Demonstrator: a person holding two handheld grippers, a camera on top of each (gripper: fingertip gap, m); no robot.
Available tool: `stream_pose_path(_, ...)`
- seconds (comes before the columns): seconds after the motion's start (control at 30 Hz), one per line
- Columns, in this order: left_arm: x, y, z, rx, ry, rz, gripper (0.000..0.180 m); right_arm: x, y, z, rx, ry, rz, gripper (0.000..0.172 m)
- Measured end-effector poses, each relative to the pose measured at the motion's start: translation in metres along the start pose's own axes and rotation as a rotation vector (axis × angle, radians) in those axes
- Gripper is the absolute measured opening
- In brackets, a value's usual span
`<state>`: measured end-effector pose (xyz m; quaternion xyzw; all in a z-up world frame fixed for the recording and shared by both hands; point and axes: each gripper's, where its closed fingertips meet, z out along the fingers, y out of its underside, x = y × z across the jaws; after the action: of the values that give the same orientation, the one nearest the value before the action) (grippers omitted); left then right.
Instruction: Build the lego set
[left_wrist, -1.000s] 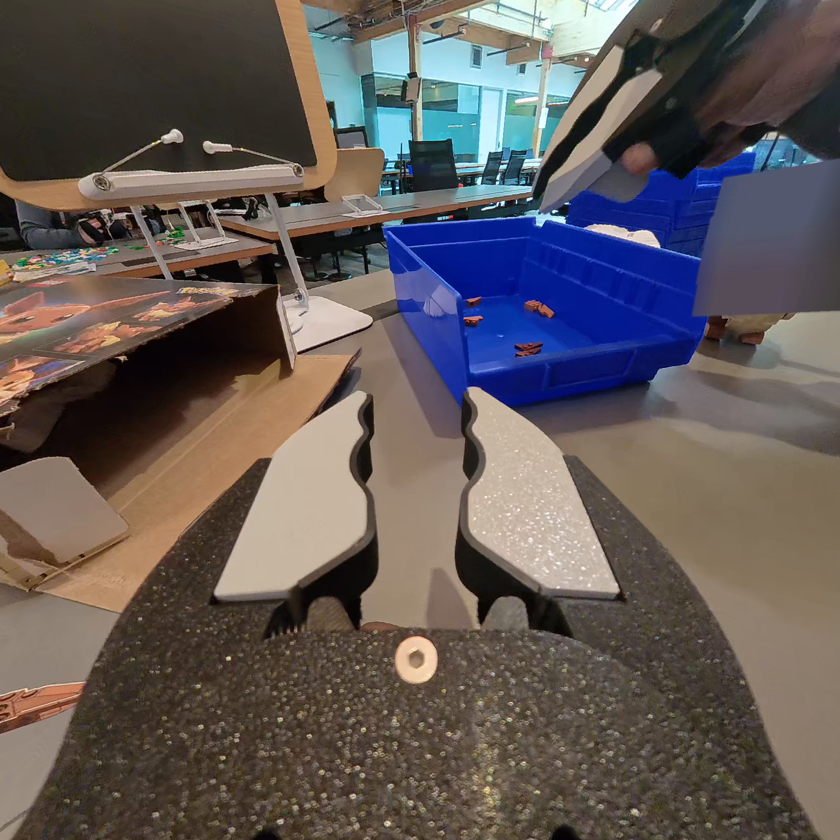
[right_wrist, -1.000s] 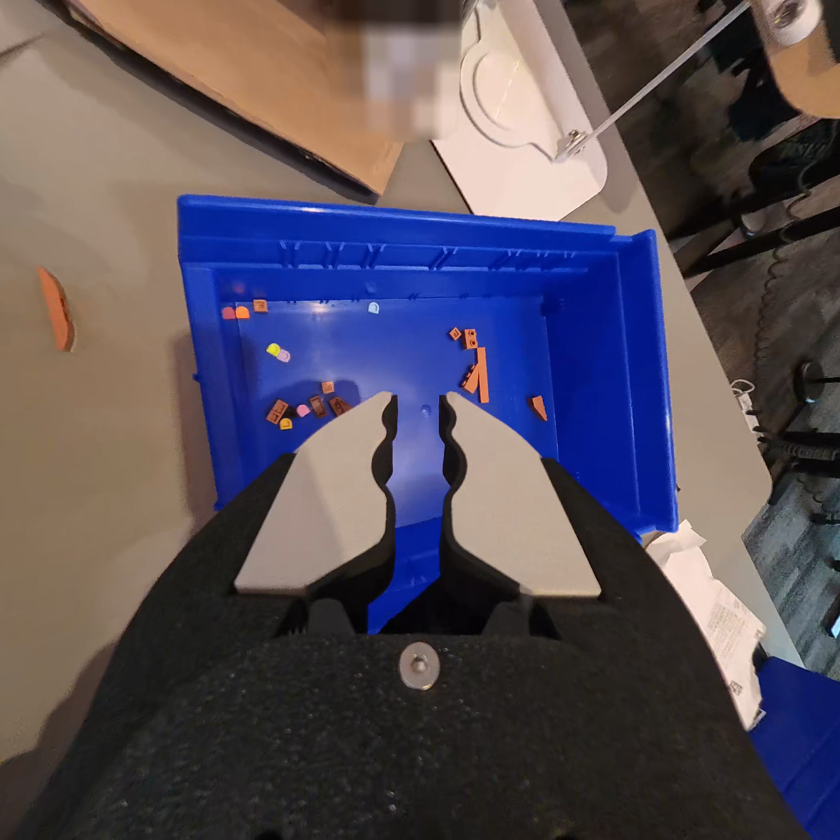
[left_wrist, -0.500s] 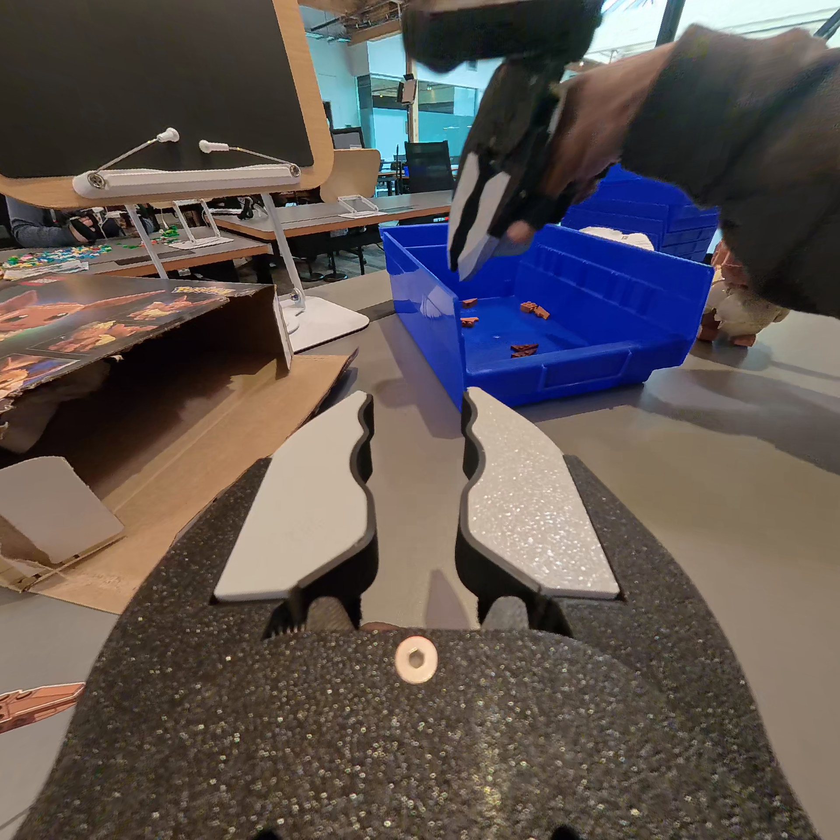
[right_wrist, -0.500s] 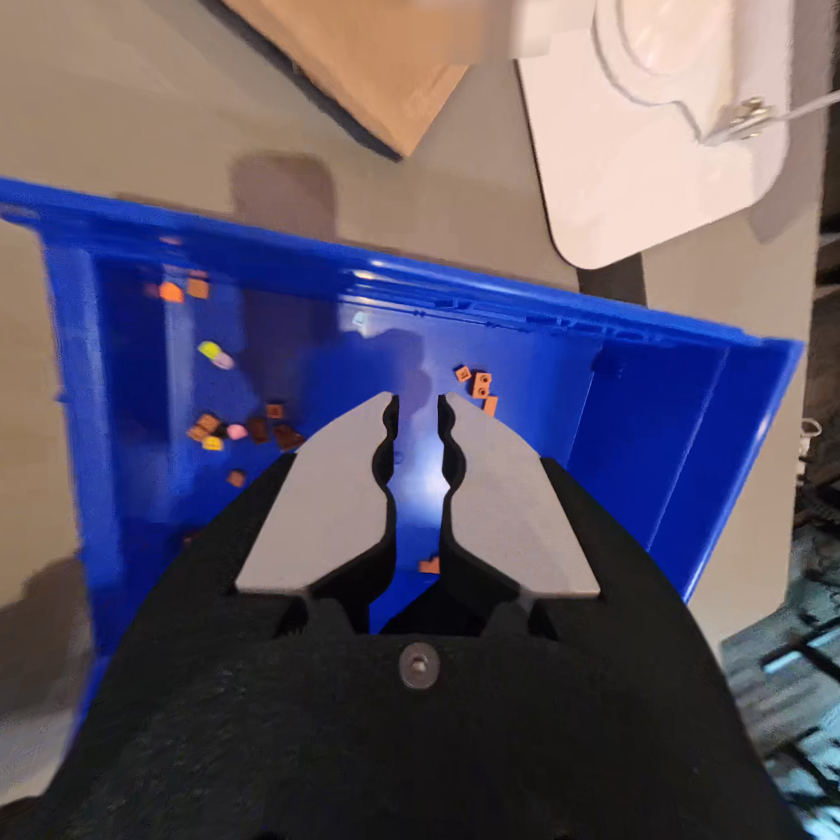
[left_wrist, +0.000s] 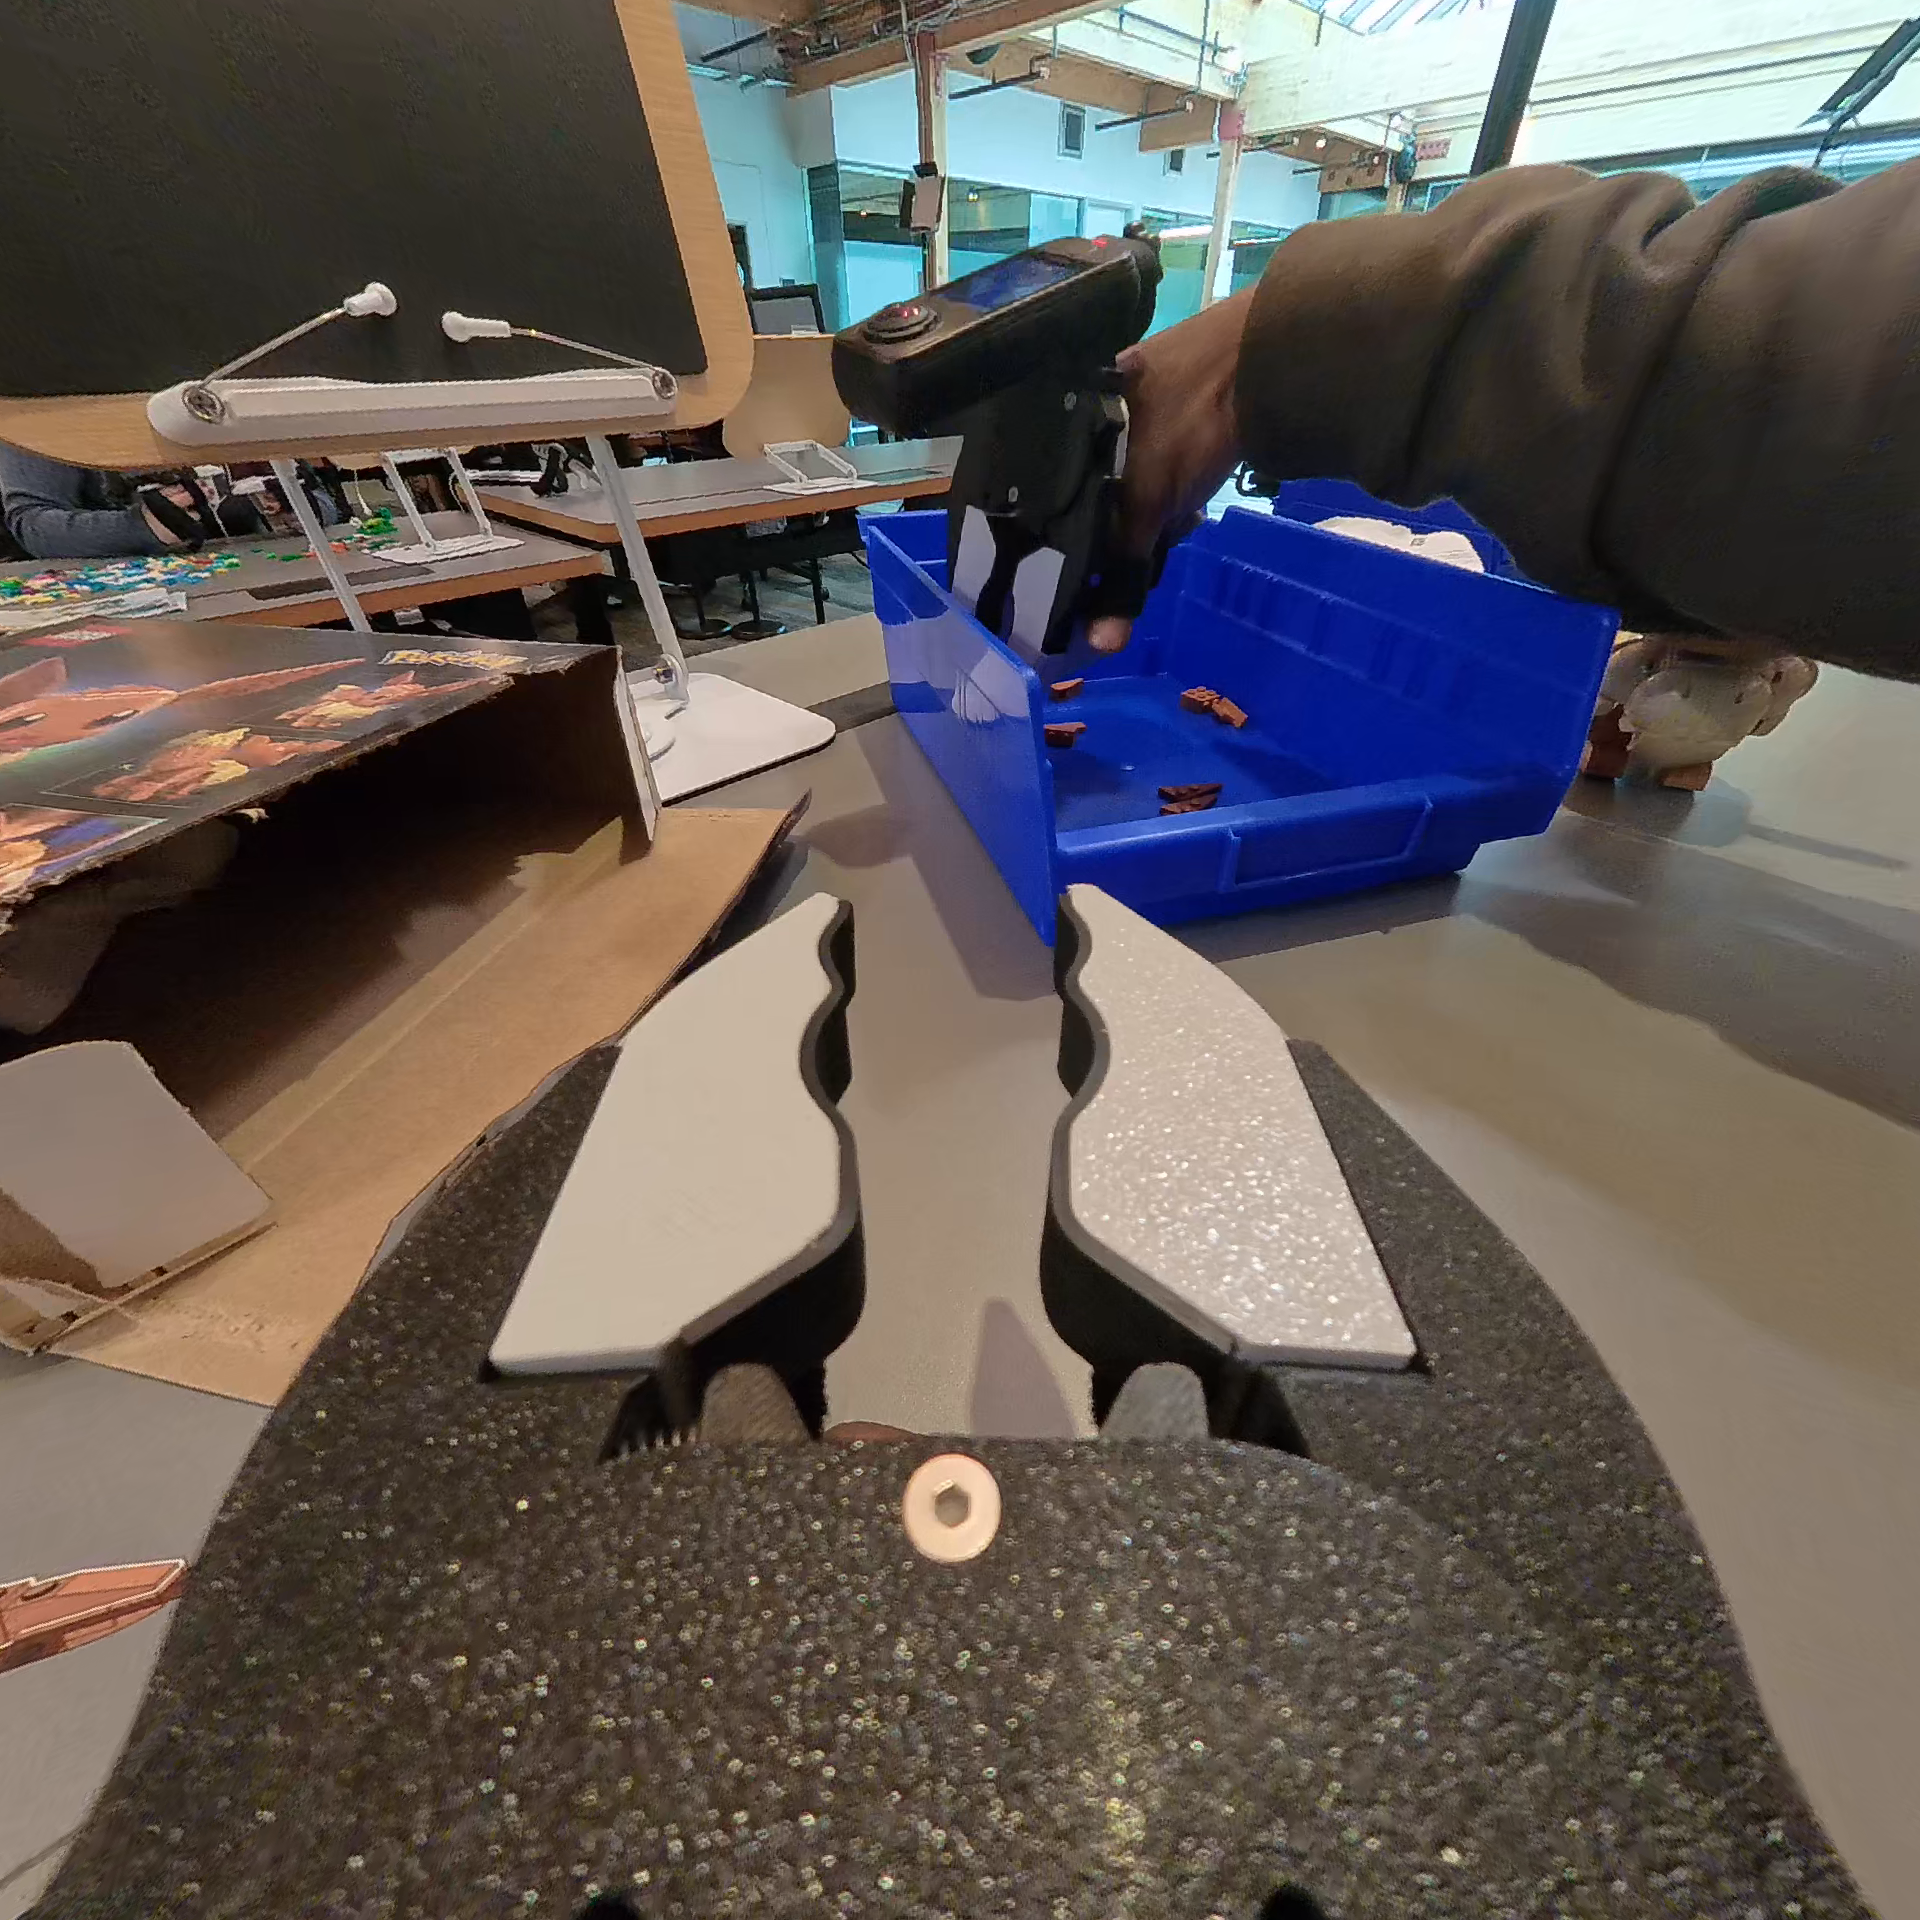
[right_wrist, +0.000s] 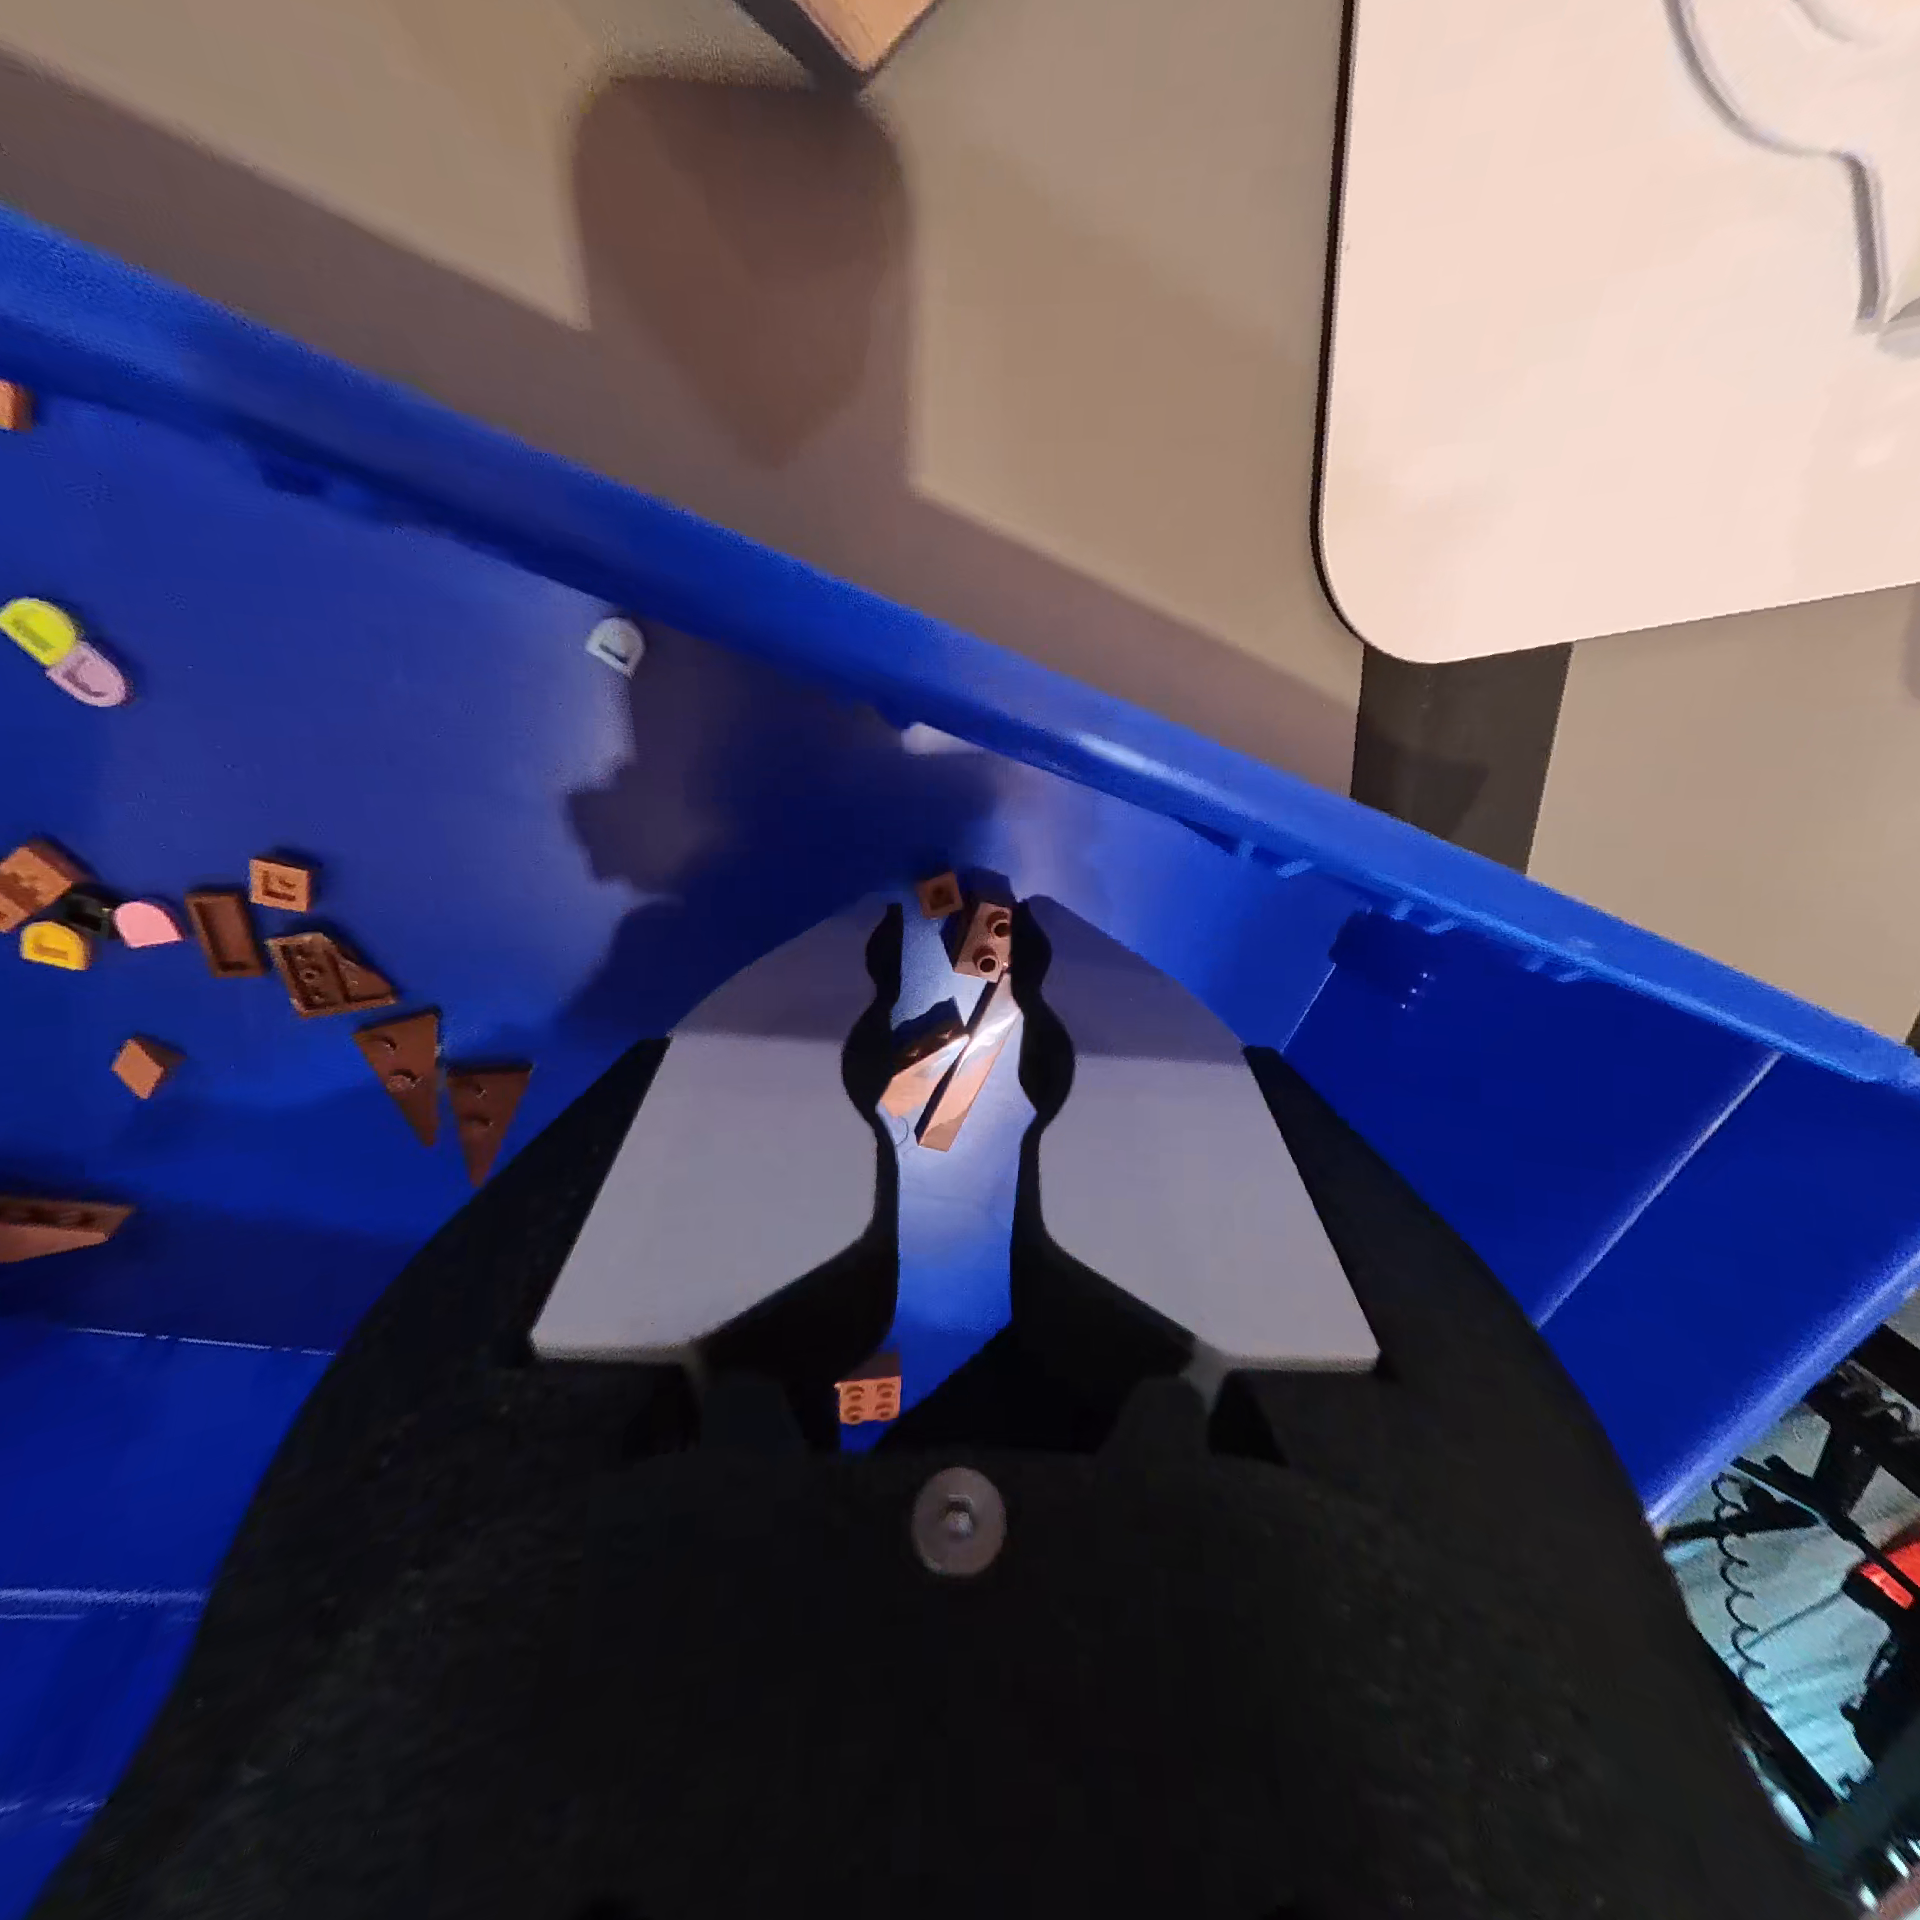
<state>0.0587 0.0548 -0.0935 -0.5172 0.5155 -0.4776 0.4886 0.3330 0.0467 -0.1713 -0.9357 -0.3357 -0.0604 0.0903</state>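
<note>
The left tongs (left_wrist: 954, 935) hover low over the grey surface (left_wrist: 1558, 1143), spread apart with nothing between them. Just left of them lies an opened brown cardboard box with printed pictures on its lid (left_wrist: 312, 935); ahead and slightly right stands the blue plastic bin (left_wrist: 1299, 831). Behind the box, a white flat stand base (left_wrist: 727, 727) rests on the surface.

The right tongs (right_wrist: 951, 925), held by a hand in a dark brown sleeve (left_wrist: 1558, 395), reach down inside the blue plastic bin near its far wall. Their fingers are parted by a narrow gap. A small brown studded brick (right_wrist: 987, 940) sits between the tips, right against the right fingertip, beside a tiny square brown tile (right_wrist: 938, 894); whether the pads press on the brick cannot be told. Longer brown wedge pieces (right_wrist: 951, 1081) lie on the bin floor between the fingers. More small bricks, brown, yellow and pink (right_wrist: 145, 925), are scattered to the left on the bin floor
</note>
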Motion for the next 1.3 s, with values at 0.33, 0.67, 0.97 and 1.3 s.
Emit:
stream_pose_path(0.33,0.000,0.000,0.000,-0.002,0.002,-0.001,0.037,-0.002,0.005,0.016,-0.042,-0.021,-0.013,0.015)
stream_pose_path(0.67,-0.003,0.000,0.000,-0.003,-0.005,0.002,0.037,-0.020,-0.001,-0.025,-0.092,0.077,0.081,0.008)
stream_pose_path(0.97,-0.023,-0.002,-0.002,-0.012,-0.060,0.009,0.036,-0.210,-0.139,-0.092,0.495,-0.115,-0.083,0.008)
stream_pose_path(1.3,-0.025,-0.001,-0.002,-0.022,-0.071,0.049,0.037,-0.257,-0.171,-0.014,0.545,-0.152,-0.003,0.013)
